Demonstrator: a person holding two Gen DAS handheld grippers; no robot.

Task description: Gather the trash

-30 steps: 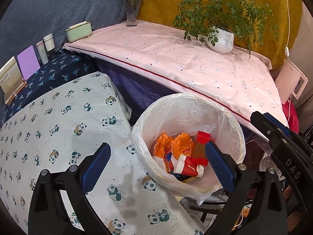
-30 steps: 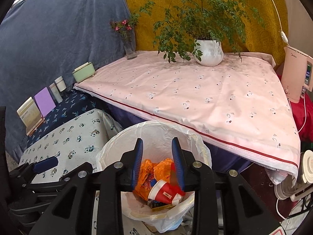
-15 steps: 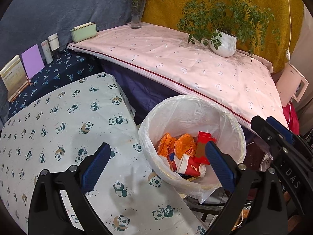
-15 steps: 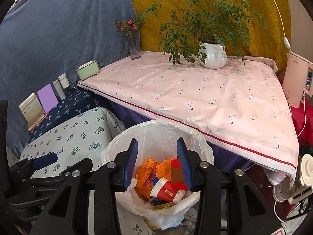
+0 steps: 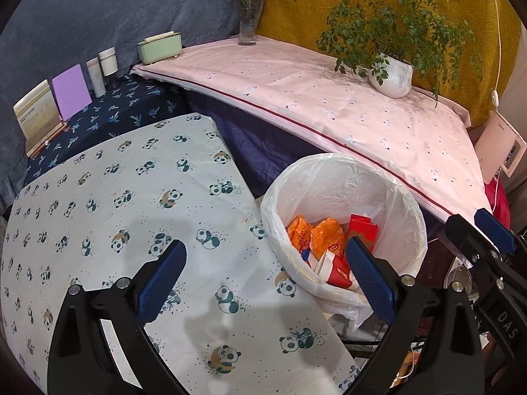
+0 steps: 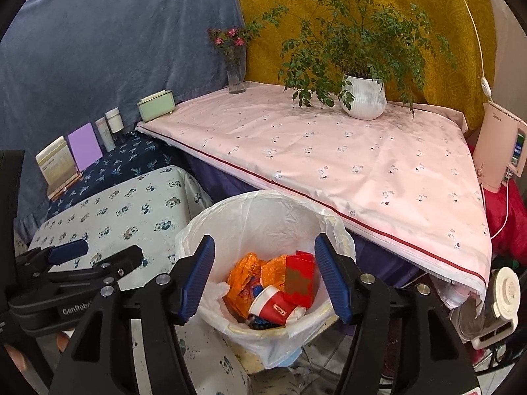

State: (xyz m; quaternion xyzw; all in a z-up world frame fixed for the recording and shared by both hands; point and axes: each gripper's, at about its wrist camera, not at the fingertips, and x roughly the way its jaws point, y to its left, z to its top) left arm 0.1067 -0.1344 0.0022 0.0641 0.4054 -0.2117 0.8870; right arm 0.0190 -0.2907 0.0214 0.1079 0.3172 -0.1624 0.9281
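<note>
A trash bin lined with a white bag (image 5: pixel 332 177) (image 6: pixel 260 210) stands between the panda-cloth table and the pink-cloth table. Inside lie orange wrappers (image 6: pixel 243 276) (image 5: pixel 316 233), a red packet (image 6: pixel 301 278) (image 5: pixel 362 230) and a red-and-white paper cup (image 6: pixel 273 306) (image 5: pixel 336 270). My right gripper (image 6: pixel 265 278) is open and empty, directly above the bin. My left gripper (image 5: pixel 266 279) is wide open and empty, over the panda cloth's edge beside the bin; it also shows at the left of the right wrist view (image 6: pixel 75 256).
The panda-cloth table (image 5: pixel 98 217) lies left. The pink-cloth table (image 6: pixel 329 151) carries a potted plant (image 6: pixel 362 98), a flower vase (image 6: pixel 236 75) and a green box (image 6: pixel 155 105). Cards and bottles (image 5: pixel 82 82) stand on the dark blue cloth. A pink appliance (image 6: pixel 504 148) is at right.
My right gripper has opened from nearly shut to wide open above the bin; the red packet now lies in the bin. Both views have shifted slightly.
</note>
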